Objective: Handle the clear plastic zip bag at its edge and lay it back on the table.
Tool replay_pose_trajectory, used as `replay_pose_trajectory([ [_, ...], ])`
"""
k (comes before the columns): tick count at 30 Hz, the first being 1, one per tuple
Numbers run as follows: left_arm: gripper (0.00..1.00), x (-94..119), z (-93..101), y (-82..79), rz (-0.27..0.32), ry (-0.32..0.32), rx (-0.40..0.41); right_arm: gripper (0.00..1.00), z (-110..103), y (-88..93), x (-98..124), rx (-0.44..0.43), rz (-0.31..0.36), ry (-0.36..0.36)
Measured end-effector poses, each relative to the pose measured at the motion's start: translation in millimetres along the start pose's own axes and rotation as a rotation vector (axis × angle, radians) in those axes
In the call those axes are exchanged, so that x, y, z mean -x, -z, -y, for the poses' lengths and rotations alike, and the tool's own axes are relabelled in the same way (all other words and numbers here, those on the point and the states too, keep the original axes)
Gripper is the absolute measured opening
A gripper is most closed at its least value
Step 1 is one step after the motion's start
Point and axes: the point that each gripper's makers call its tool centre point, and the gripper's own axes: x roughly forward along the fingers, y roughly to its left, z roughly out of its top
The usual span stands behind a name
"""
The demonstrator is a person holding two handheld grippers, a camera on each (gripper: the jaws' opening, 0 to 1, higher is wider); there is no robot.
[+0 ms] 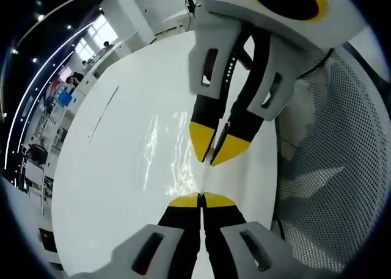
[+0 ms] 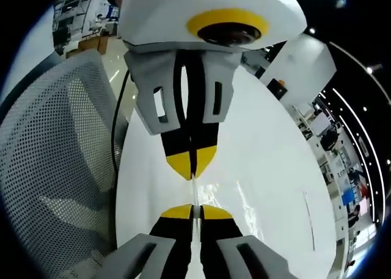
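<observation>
The clear plastic zip bag (image 1: 178, 154) shows as faint glints over the white table (image 1: 122, 169), its edge running as a thin line between two facing grippers. My left gripper (image 1: 200, 199) is shut on that edge at the bottom of the left gripper view. The right gripper (image 1: 214, 155) comes in from above, shut on the same edge a short way along. In the right gripper view my right gripper (image 2: 194, 210) grips the bag edge (image 2: 194, 192), and the left gripper (image 2: 192, 167) faces it, also shut. Most of the film is too transparent to outline.
A white mesh chair (image 1: 333, 175) stands close beside the table; in the right gripper view the chair (image 2: 55, 169) is on the left with a dark cable (image 2: 116, 132) along the table (image 2: 269, 169) edge. Desks and people lie far behind.
</observation>
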Motion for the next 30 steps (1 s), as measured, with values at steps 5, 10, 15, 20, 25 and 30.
replay_pose_trajectory([
  [5, 0.00, 2.4, -0.1, 1.2, 0.000, -0.011, 0.020, 0.00, -1.9, -1.9, 0.2, 0.004, 0.009, -0.007],
  [10, 0.00, 3.9, -0.2, 3.6, -0.005, -0.020, 0.039, 0.00, -1.6, -1.9, 1.4, 0.009, 0.008, -0.007],
  [15, 0.00, 6.8, -0.7, 3.1, -0.006, -0.026, 0.042, 0.00, -1.3, -2.5, 2.3, 0.010, 0.014, 0.000],
  [20, 0.00, 7.0, -0.7, 4.6, -0.009, -0.030, 0.047, 0.00, -2.8, -2.1, 3.5, 0.007, 0.013, 0.007],
  [25, 0.00, 6.8, -0.6, 5.7, -0.011, -0.030, 0.043, 0.00, -4.0, -1.6, 4.1, 0.001, 0.013, 0.010],
  [30, 0.00, 8.4, -1.1, 6.6, -0.013, -0.032, 0.055, 0.00, -3.7, -0.9, 4.5, 0.002, 0.009, 0.013],
])
